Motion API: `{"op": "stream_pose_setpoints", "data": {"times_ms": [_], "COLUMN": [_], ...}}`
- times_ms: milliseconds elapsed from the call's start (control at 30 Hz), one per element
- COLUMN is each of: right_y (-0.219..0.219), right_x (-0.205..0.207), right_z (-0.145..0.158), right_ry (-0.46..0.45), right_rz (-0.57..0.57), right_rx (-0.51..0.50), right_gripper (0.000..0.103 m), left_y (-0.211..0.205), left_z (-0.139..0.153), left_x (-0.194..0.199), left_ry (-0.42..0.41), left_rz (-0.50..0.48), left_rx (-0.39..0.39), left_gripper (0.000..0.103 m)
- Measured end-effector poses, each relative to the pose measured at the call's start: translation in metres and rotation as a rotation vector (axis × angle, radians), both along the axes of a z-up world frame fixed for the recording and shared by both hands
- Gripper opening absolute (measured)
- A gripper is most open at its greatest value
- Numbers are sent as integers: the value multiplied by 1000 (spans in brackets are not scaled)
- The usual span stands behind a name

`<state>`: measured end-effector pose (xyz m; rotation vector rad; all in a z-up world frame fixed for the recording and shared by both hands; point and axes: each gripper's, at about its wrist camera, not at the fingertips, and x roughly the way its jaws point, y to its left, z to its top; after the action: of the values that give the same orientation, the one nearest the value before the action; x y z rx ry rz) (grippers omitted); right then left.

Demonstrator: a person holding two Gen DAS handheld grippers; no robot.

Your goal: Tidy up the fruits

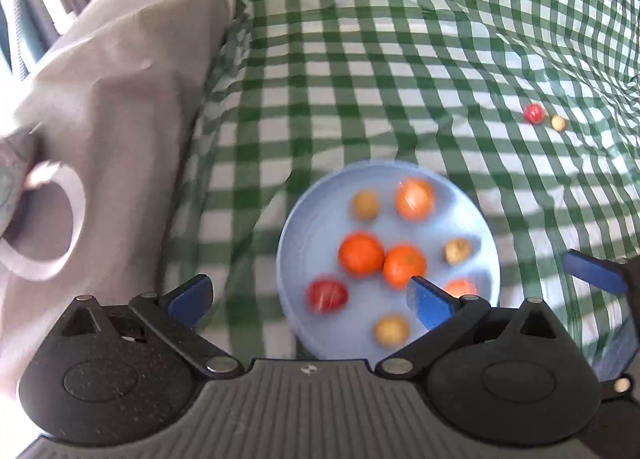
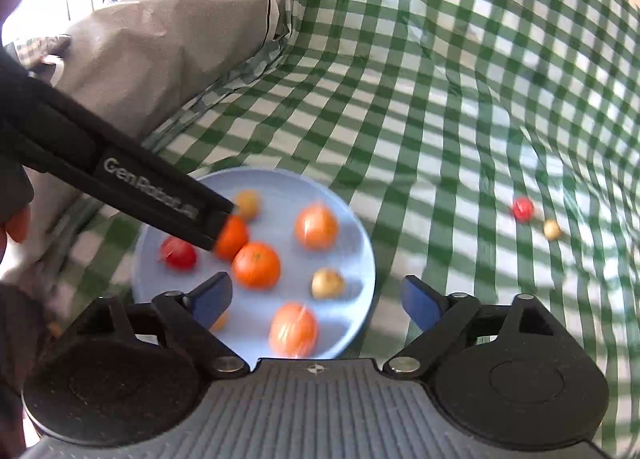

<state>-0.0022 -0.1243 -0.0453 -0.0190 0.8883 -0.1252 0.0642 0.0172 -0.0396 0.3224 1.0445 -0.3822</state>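
Observation:
A light blue plate [image 1: 312, 243] lies on the green checked cloth [image 1: 400, 59] and holds several fruits: oranges such as one near the middle [image 1: 360, 253], a red fruit [image 1: 326, 295] and small yellowish ones [image 1: 365, 204]. My left gripper [image 1: 310, 299] hangs open over the plate's near side with nothing between its blue pads. My right gripper [image 2: 316, 299] is open too, above the plate [image 2: 280, 203] near an orange [image 2: 256, 265]. A black finger [image 2: 160, 187] of the left gripper reaches in over another orange. A small red fruit [image 2: 523, 209] and a yellowish one [image 2: 552, 230] lie apart on the cloth.
A grey fabric-covered bulk [image 1: 120, 99] rises along the left side of the cloth, with a white ring-shaped thing [image 1: 76, 195] against it. A person's hand [image 2: 16, 223] shows at the left edge. The checked cloth is wrinkled toward the far right.

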Motion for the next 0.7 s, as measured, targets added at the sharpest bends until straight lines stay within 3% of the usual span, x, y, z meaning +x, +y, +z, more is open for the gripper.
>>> {"op": "stream_pose_setpoints", "data": {"times_ms": [300,467,700], "right_y": [23,20,18], "right_x": [-73,-91,-114], "right_z": [33,44,55], "right_ry": [-65,-111,-164], "right_rz": [-9,-55,-109], "right_rx": [-19,-19,-8], "right_gripper": [100,100,100], "left_y": [30,35,26], "left_z": [14,29,36], "left_x": [-59,-76,-97], "left_ry": [-34,-71,-98], "left_rz": [39,59,13], "left_rx": [92,71,85], "left_gripper": [103,103,103]}}
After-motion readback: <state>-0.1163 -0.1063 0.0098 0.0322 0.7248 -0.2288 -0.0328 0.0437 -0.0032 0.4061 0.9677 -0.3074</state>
